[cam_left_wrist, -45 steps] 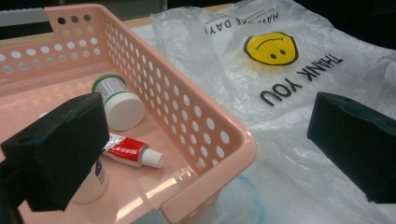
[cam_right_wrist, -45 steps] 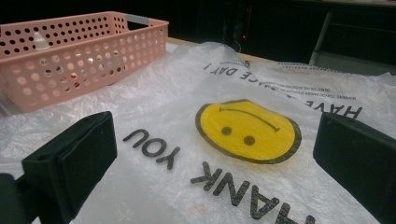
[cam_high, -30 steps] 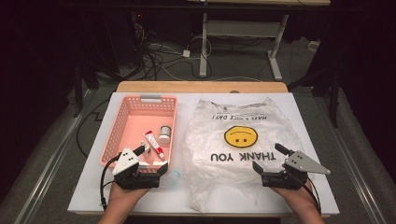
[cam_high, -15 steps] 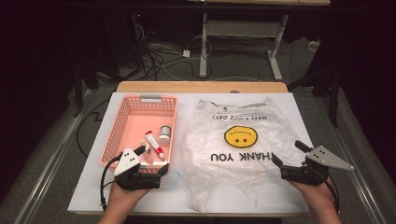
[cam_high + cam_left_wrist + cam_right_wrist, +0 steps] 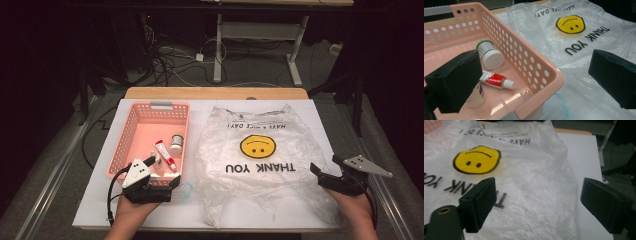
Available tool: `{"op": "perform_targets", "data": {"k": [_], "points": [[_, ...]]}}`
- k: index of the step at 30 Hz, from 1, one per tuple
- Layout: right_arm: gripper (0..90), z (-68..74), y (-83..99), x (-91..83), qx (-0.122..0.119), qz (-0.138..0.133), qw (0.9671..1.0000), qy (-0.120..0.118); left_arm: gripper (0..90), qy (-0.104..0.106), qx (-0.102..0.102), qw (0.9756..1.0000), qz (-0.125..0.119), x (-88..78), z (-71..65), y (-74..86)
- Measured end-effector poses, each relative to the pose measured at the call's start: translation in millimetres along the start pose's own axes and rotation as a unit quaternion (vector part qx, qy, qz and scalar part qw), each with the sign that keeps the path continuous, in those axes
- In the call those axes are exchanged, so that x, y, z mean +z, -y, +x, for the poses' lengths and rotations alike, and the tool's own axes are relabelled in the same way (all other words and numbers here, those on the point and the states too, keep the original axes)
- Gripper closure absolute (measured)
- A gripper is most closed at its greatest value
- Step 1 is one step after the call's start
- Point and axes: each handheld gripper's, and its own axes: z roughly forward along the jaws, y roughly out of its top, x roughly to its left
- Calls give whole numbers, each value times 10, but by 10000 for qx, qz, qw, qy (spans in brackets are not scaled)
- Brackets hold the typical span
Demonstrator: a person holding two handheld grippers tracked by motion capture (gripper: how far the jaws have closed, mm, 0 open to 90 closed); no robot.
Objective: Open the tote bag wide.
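White table [image 5: 150,212]: bag [image 5: 260,165] flat at right, basket [image 5: 127,142] left; right gripper [image 5: 324,176] agape, just narrowing, gripping nothing; left gripper [image 5: 172,184] agape, gripping nothing.

The place reads as a lab or recording room, not a home. A white board [image 5: 150,210] covers a plain wooden surface [image 5: 215,93] that stands alone in a dark room. Behind it, loose cables [image 5: 175,65] sprawl across a grey floor [image 5: 250,65] beside a small white plug box [image 5: 199,57]. The metal legs of another desk [image 5: 218,50] rise at the back. Metal rails [image 5: 45,185] run along the floor on either side. Light falls on the work area while the surroundings stay black.
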Motion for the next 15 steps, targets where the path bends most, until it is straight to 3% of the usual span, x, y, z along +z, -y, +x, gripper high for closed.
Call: {"op": "perform_targets", "data": {"k": [8,12,15], "points": [[232,-223,109,88,512,667,9964,60,0,18,38,10000,39,-8,-6,-3],[286,-263,164,149,543,897,9945,80,0,23,41,10000,60,-6,2,0],[351,-287,188,176,612,979,9932,125,0,-98,104,9999,15,-15,0,1]]}}
